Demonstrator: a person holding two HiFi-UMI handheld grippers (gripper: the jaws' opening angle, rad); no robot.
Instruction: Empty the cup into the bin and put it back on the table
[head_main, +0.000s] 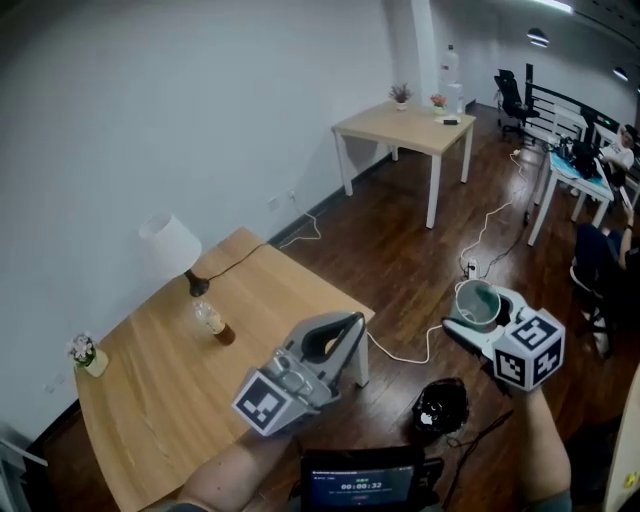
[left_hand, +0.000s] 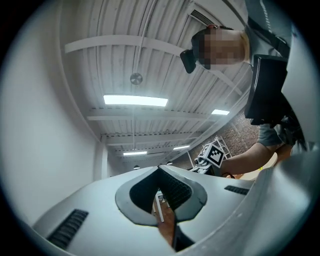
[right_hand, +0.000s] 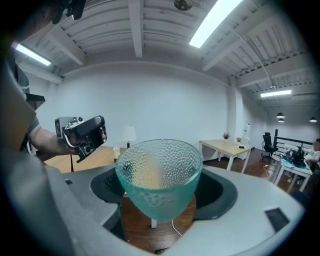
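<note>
Head view: the right gripper (head_main: 478, 314) has a green pebbled cup (head_main: 477, 300) between its jaws, which stand wide apart with the pads pressed on the cup's sides. The cup is upright, mouth up, and is held off the table (head_main: 150, 410), over the dark wood floor to the table's right. A black bin (head_main: 440, 408) sits on the floor a little nearer than the cup (it is dark, and its inside cannot be made out). Whether anything is in the cup I cannot tell.

The left gripper (head_main: 356, 320) is over the table's near right corner, tilted upward. Its jaw tips are together and nothing is between them; the left gripper view shows only ceiling lights and a strip of floor past the pads.

On the table, toward its far left, stand a lamp (head_main: 170, 245) with a white shade, a small bottle (head_main: 212, 322) just beside it on the near side, and a little flower pot (head_main: 86, 354) by the left edge. A white cable (head_main: 400, 352) runs across the floor between the table and the cup.

Far across the room is a second table (head_main: 405, 125) with small plants on it. A seated person (head_main: 620, 150) is at a desk at the far right.

The right gripper view shows the cup filling the gap between the jaws, with the left gripper at the left.
</note>
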